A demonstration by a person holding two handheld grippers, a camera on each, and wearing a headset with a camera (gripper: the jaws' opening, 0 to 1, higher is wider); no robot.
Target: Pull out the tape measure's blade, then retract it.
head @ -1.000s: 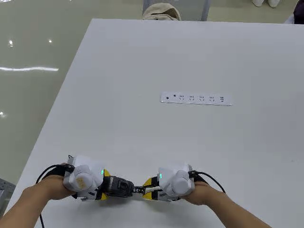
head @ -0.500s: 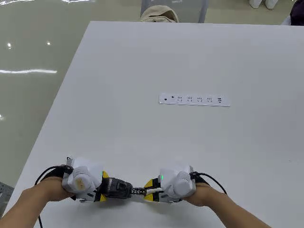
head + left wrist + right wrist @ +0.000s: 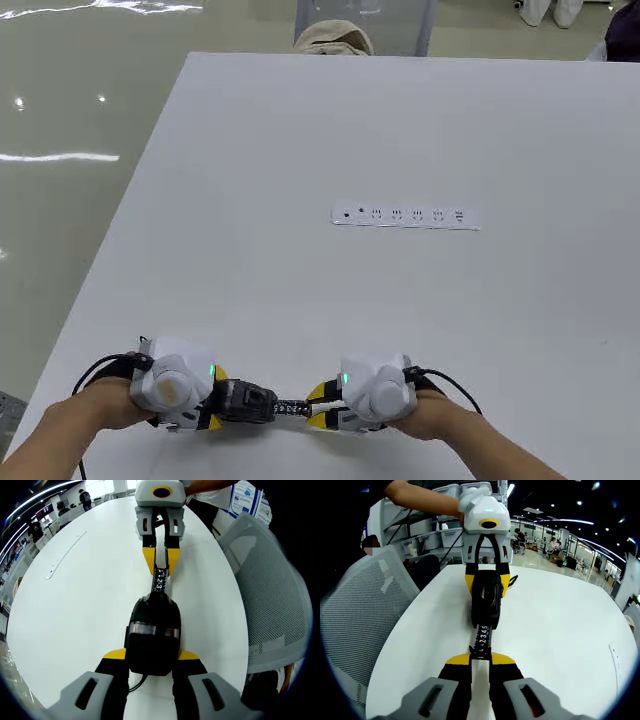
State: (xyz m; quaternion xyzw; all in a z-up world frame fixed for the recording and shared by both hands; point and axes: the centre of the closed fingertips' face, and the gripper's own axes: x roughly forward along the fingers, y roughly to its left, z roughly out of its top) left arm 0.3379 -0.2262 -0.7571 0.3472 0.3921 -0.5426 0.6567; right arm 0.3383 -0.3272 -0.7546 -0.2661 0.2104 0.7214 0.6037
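A black tape measure [image 3: 245,400] sits low over the near edge of the white table [image 3: 400,140], with my left gripper [image 3: 222,400] shut on its case [image 3: 153,635]. A short length of numbered blade [image 3: 292,407] runs out of the case to my right gripper [image 3: 318,408], which is shut on the blade's end. In the right gripper view the blade [image 3: 481,639] leads from my right gripper [image 3: 480,659] to the case [image 3: 486,596]. In the left gripper view the blade [image 3: 159,580] reaches the right gripper's yellow fingertips [image 3: 150,562].
A white power strip [image 3: 405,216] lies flat at the table's middle, also seen as a long strip [image 3: 65,555] in the left gripper view. A mesh chair back [image 3: 272,590] stands close behind the near edge. Shiny floor lies left of the table.
The two grippers have drawn slightly apart, so a little more blade shows between them. The head camera has tilted, shifting the table and power strip down in the picture.
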